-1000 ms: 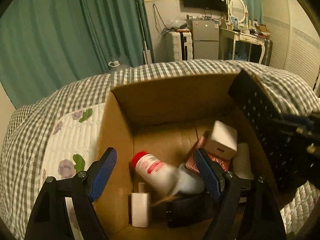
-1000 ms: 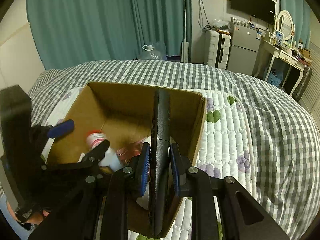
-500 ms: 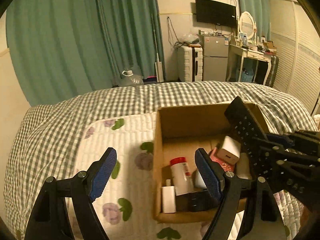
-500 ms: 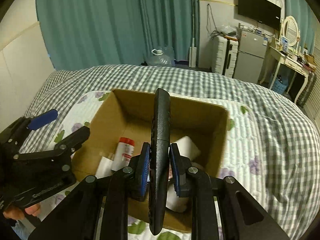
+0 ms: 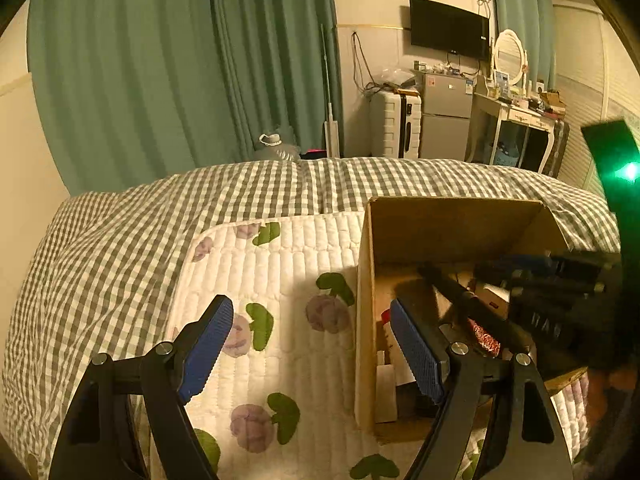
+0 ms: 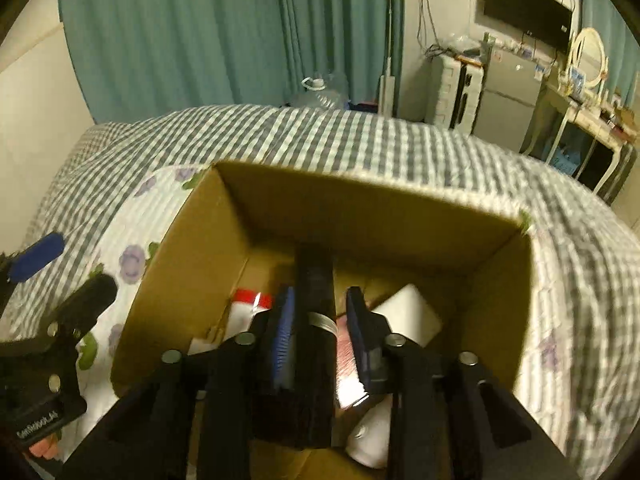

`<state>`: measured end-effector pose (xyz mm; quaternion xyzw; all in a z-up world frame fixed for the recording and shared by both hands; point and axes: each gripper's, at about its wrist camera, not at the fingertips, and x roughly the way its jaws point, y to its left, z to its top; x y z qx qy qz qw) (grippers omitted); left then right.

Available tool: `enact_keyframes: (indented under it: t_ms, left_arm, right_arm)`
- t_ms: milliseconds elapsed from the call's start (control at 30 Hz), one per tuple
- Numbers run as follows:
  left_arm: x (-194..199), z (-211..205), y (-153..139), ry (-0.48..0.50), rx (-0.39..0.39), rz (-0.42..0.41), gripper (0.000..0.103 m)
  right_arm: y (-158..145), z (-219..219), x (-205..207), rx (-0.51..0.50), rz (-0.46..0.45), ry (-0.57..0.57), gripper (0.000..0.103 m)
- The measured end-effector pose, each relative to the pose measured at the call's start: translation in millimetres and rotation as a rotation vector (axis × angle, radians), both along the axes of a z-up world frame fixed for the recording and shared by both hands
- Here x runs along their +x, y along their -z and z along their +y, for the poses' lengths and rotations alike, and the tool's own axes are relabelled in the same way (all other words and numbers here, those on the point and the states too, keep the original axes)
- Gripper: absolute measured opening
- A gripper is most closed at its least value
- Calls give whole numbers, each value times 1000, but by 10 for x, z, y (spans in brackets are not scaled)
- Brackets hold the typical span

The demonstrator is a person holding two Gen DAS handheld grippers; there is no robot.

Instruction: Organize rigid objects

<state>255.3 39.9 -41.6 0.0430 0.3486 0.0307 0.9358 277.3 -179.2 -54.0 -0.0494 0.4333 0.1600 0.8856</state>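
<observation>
An open cardboard box (image 6: pixel 360 200) stands on the bed and also shows in the left wrist view (image 5: pixel 452 216). Inside lie a white bottle with a red cap (image 6: pixel 246 308), a white block (image 6: pixel 408 312) and a reddish packet (image 6: pixel 346 344). A black remote control (image 6: pixel 316 320) lies between my right gripper's fingers inside the box; the jaws stand spread apart from it. My right gripper (image 6: pixel 320 316) is open. My left gripper (image 5: pixel 310 344) is open and empty, above the quilt left of the box; it appears in the right wrist view (image 6: pixel 48 280).
A white quilted pad with flower prints (image 5: pixel 272 280) covers the grey checked blanket (image 5: pixel 100 248). Teal curtains (image 5: pixel 180 72) hang behind the bed. A suitcase, small fridge (image 5: pixel 444 120) and dressing table stand at the far right.
My right gripper has gone down into the box with the remote and its jaws have opened off it. My left gripper has drawn back to the left, away from the box.
</observation>
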Motion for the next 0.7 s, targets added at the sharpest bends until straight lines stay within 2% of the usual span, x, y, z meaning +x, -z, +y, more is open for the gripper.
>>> enact_keyframes:
  t_ms: [100,200,400,467,533,700]
  left_arm:
    - [-73,6,-81,3,4,-12,83]
    - [-205,-29,-242,6,3,-36,83]
    - [-643,-172,-708,5,-30,-132,83]
    - [-863,-224,-863,13,-66,-175,83]
    - [-1080,-283,-1009,15,-83,-217,83]
    - [-1504,-371,-1197,15,-92,-305,84]
  right_arm:
    - [-195,-27,-89,-44,-52,11,28]
    - [-391,-108,-230,-47,-78,28,28]
    - [-1000,-388,-844,-57,-203,75,28]
    - [-1169,-494,-1082,-53,-251,116,32]
    - [-1331,-606,-1363,-19,-294,149,44]
    - [-1541,-778,-1877,16,-381,174,46]
